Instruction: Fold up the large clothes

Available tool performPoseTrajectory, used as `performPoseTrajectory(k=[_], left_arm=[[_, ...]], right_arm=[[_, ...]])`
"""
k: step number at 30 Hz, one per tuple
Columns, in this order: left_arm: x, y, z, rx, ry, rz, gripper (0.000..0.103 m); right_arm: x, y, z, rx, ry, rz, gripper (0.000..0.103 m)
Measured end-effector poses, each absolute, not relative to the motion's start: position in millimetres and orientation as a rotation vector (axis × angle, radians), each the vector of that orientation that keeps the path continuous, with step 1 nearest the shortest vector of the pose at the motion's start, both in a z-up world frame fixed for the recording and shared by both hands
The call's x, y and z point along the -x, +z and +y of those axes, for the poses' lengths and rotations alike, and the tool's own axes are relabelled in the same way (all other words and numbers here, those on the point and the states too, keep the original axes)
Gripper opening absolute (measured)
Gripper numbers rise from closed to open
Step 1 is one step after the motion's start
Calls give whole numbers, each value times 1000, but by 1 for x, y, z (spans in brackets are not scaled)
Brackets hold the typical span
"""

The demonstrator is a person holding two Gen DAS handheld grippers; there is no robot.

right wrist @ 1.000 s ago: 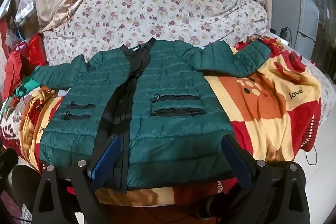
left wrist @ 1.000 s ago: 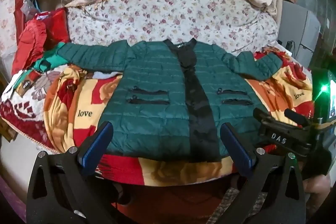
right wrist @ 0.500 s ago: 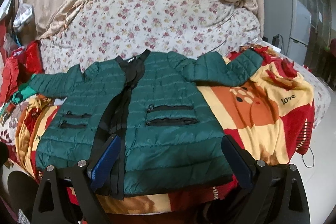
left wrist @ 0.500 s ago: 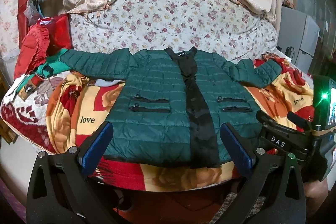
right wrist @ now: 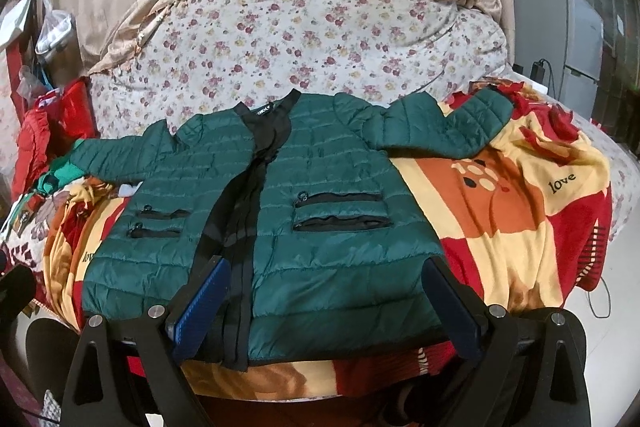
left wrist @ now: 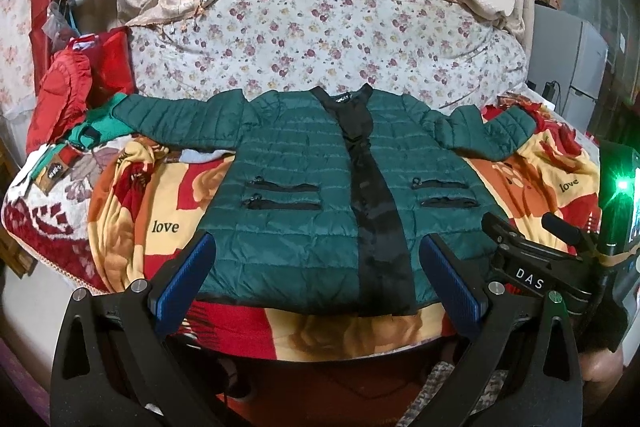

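I find the green jacket (left wrist: 320,195) spread face up and unfolded on the patterned blanket (left wrist: 160,203), sleeves out to both sides, hem toward me. My left gripper (left wrist: 318,277) and right gripper (right wrist: 328,307) both stand wide and hold nothing, short of the hem. Risks noted: the slick quilted shell may slip from a shallow pinch; a deep pinch may catch the blanket beneath; the far sleeve (right wrist: 444,127) lies near the bed's edge and may drag off.
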State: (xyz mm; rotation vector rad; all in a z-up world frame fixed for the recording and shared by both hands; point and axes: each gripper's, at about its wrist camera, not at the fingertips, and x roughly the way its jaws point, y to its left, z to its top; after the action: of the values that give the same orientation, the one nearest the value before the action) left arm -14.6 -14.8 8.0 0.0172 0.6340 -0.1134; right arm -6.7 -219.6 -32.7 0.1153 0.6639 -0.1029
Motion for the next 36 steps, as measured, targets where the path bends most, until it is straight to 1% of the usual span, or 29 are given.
performPoseTrajectory(k=[23,28,36], left_arm=[[21,4,-22,6,-120,641,102],[16,5,-15,1,-99,656,102],[18,14,-4,8,-28,630,102]], right_arm=[[5,-36,-211,-77,-98,691,95],[5,-35,-210,-71,-103,691,95],[8,-35,-200,-21,-87,695,95]])
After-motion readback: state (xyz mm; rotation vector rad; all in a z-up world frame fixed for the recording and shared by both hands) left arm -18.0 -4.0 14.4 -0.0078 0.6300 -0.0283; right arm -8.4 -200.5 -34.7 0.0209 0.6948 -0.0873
